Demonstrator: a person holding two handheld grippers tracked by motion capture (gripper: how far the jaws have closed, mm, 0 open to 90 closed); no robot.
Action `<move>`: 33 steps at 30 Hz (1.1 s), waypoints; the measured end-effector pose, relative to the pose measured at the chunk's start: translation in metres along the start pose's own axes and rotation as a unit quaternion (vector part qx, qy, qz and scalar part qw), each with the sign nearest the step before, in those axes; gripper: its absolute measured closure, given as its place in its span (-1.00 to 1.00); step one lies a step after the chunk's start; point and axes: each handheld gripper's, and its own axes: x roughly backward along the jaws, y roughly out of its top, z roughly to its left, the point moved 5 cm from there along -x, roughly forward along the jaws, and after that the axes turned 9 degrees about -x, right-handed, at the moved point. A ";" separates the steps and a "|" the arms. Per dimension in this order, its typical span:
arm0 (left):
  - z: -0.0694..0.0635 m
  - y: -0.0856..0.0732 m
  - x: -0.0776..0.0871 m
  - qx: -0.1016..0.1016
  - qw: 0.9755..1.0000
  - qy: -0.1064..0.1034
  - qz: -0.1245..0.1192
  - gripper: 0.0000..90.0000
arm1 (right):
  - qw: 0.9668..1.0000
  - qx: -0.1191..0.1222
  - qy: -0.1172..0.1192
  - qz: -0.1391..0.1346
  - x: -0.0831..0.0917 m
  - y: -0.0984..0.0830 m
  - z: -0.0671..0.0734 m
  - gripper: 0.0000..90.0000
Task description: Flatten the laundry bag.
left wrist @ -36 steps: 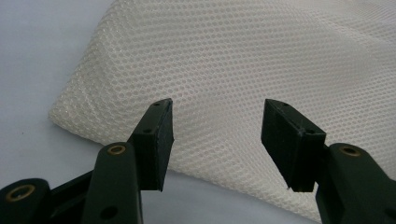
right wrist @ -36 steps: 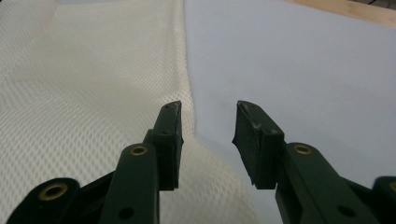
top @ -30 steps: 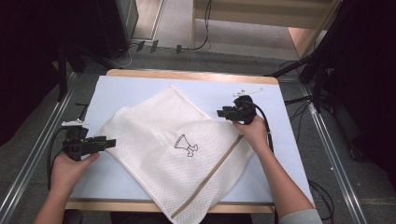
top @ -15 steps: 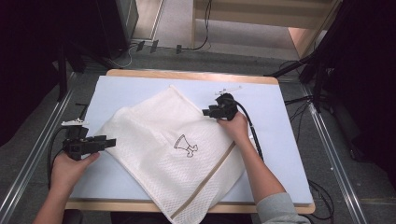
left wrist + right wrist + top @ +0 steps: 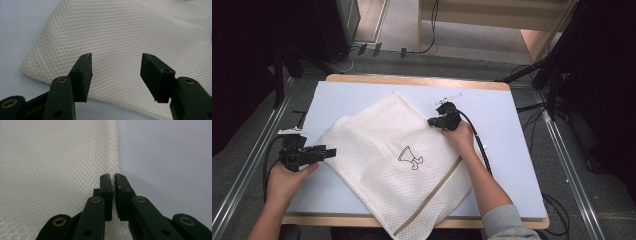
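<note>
A white mesh laundry bag (image 5: 397,165) lies flat and skewed across the middle of a pale blue table (image 5: 522,165), one corner overhanging the table's near edge. Since a second ago the right gripper (image 5: 432,121) has travelled along the bag's far right edge toward the bag's far corner and come down onto it; its fingers (image 5: 107,185) have just been closing and now stand pinched together on the hem at that edge, as the right gripper view shows. This suggests the grasp needed to lift or fold the bag is made on that side. The left gripper (image 5: 331,151) has kept its place at the bag's left corner, fingers (image 5: 83,72) wide apart and holding nothing. The bag's honeycomb weave is fine and limp; it bears a small black outline emblem (image 5: 410,158) near its centre and a tan zip strip (image 5: 437,192) running diagonally toward the near corner.
</note>
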 end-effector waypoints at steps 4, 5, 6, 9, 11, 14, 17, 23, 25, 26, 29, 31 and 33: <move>0.000 0.000 -0.001 0.000 1.000 -0.001 0.001 -0.03 | 0.999 -0.012 -0.033 -0.004 0.010 0.002 -0.016 0.95; -0.001 0.001 -0.001 -0.001 1.000 -0.001 0.001 -0.03 | 0.999 -0.012 -0.033 -0.004 0.010 0.002 -0.016 0.95; -0.001 0.001 -0.002 -0.002 1.000 -0.001 0.001 -0.03 | 0.999 -0.029 -0.040 -0.007 0.018 0.002 -0.027 0.95; -0.004 0.002 -0.004 -0.007 1.000 -0.002 0.003 -0.03 | 0.998 -0.039 -0.049 -0.011 0.025 0.002 -0.037 0.94; -0.007 0.004 -0.007 -0.008 1.000 -0.003 0.002 -0.03 | 0.997 -0.043 -0.058 -0.012 0.032 0.002 -0.047 0.94; -0.014 0.007 -0.014 -0.009 1.000 -0.011 0.005 -0.02 | 0.995 -0.053 -0.077 -0.019 0.041 0.000 -0.060 0.94; -0.025 0.011 -0.027 -0.023 0.999 -0.020 0.015 -0.02 | 0.992 -0.084 -0.093 -0.024 0.050 -0.006 -0.082 0.93; -0.043 0.017 -0.045 -0.035 0.998 -0.034 0.030 -0.01 | 0.992 -0.095 -0.081 -0.025 0.050 -0.014 -0.089 0.71; -0.045 0.017 -0.048 -0.036 0.998 -0.030 0.036 0.00 | 0.992 -0.094 -0.077 -0.034 0.052 -0.013 -0.087 0.58; -0.048 0.016 -0.052 -0.035 0.998 -0.031 0.040 0.01 | 0.992 -0.093 -0.074 -0.038 0.054 -0.012 -0.086 0.51; -0.051 0.015 -0.056 -0.030 0.998 -0.030 0.043 0.03 | 0.993 -0.086 -0.068 -0.047 0.062 -0.012 -0.082 0.43; -0.055 0.014 -0.060 -0.021 0.998 -0.034 0.047 0.03 | 0.993 -0.078 -0.065 -0.055 0.069 -0.015 -0.079 0.43; -0.057 0.014 -0.063 -0.021 0.998 -0.033 0.051 0.04 | 0.993 -0.077 -0.061 -0.058 0.072 -0.016 -0.078 0.42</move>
